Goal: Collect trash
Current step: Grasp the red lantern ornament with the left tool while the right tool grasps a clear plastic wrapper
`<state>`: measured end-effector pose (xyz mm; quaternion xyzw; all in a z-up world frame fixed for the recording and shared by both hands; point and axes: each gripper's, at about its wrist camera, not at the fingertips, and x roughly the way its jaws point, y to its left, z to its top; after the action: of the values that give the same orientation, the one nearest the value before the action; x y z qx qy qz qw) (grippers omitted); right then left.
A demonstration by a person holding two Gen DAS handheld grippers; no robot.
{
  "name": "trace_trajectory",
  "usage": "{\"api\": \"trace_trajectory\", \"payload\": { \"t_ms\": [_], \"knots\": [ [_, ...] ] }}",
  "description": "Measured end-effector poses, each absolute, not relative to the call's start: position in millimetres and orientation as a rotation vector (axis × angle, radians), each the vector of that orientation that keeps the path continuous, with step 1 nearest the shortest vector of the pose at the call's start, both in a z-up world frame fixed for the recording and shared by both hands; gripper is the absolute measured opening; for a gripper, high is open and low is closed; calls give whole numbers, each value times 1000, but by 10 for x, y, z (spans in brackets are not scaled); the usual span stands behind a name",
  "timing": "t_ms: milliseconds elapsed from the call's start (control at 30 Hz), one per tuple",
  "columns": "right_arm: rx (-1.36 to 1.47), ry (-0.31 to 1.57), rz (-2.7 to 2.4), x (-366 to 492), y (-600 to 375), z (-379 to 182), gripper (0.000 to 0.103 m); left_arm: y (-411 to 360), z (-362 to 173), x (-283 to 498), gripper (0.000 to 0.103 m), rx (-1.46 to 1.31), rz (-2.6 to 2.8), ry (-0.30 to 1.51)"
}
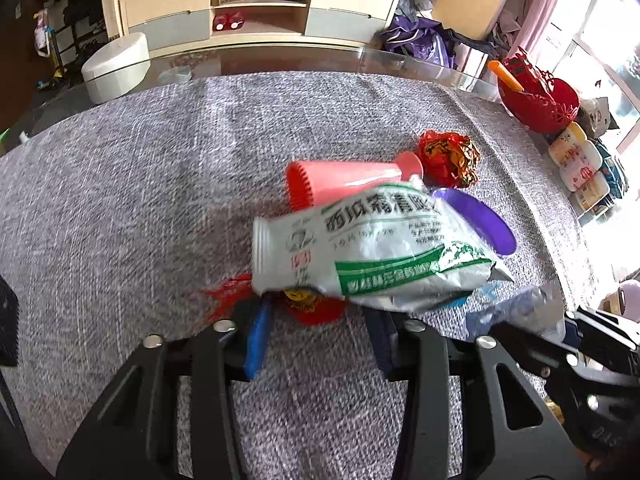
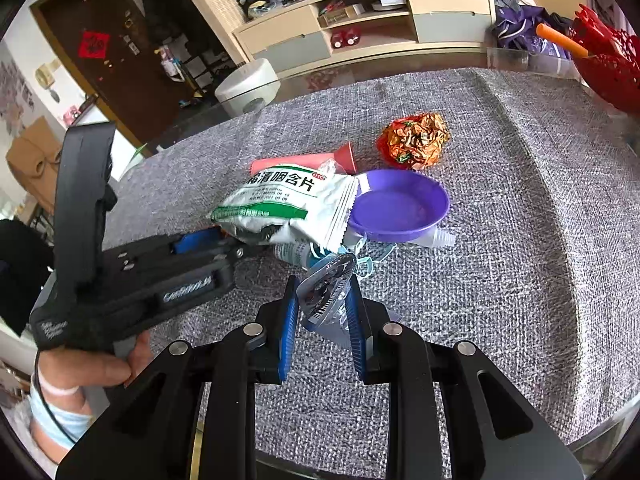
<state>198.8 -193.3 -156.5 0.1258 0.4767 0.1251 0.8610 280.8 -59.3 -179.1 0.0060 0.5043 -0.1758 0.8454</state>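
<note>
Right tongs (image 2: 322, 308): clamped on a clear blister pack (image 2: 326, 284), held just above the bench (image 2: 520, 240).
Left tongs (image 1: 316, 312): apart in the left view, lifting a silver pouch (image 1: 372, 248); exact grip hidden.
Trash beyond: pink cup (image 1: 348, 180) on its side, purple dish (image 2: 400, 208), crumpled wrapper (image 2: 416, 144).
Risk: pouch looks loosely caught and may slip off; blister pack could snag the mask loops (image 2: 372, 260) beside it.

Left tool (image 1: 320, 312) holds the lozenge packet (image 1: 372, 252) above grey cloth (image 1: 140, 200)
</note>
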Motion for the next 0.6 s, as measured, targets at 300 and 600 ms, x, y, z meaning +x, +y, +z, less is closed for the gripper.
{"api": "trace_trajectory", "payload": {
  "t_ms": [300, 600],
  "knots": [
    [249, 972, 268, 1823, -1878, -1393, 24, -534, -1628, 2549, 34, 18, -350, 1053],
    [205, 935, 274, 1364, -1838, -1161, 24, -372, -1305, 1756, 34, 38, -332, 1022]
  ]
}}
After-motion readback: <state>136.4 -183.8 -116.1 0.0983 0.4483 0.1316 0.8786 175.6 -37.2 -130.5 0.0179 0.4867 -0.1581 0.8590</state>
